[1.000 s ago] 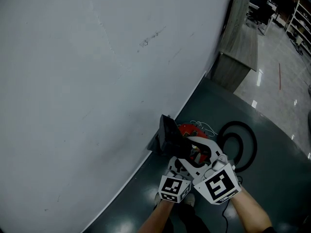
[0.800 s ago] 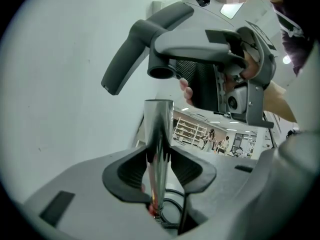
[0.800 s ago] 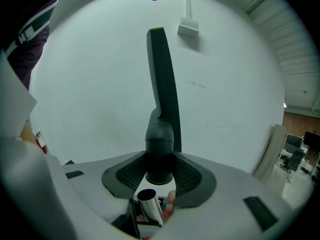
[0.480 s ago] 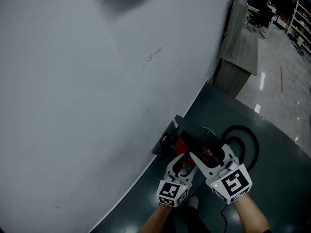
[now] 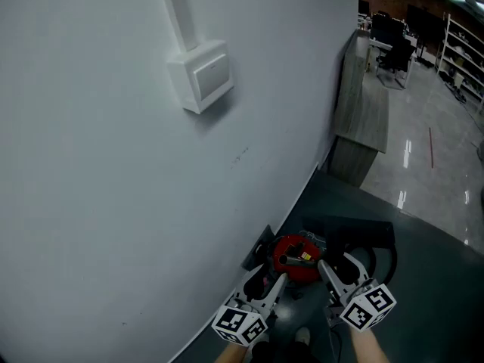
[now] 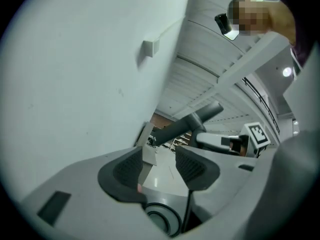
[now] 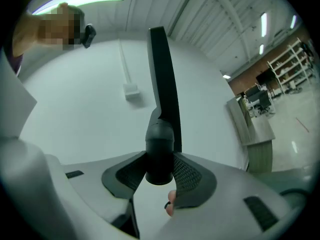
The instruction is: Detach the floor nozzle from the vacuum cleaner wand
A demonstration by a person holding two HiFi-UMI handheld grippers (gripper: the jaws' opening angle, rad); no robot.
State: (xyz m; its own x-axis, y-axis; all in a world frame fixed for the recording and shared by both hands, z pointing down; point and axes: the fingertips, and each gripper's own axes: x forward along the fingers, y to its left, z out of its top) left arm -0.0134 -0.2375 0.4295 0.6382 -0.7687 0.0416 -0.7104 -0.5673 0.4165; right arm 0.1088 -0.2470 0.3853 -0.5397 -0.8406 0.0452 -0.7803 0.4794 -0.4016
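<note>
My right tongs (image 7: pixel 160 160) are clamped on the round neck of the black plastic floor nozzle (image 7: pixel 163 99), whose flat head rises in front of the white wall (image 7: pixel 90 134). My left tongs (image 6: pixel 161 163) stand apart with nothing between them. The red vacuum cleaner body (image 5: pixel 291 257) lies on the dark floor (image 5: pixel 423 278), partly hidden by both tongs. I cannot make out the wand.

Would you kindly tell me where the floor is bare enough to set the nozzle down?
Bare: the dark floor right of the black hose, and the glossy floor beside the wooden counter. Crowded: the strip by the wall, around the red vacuum body.
</note>
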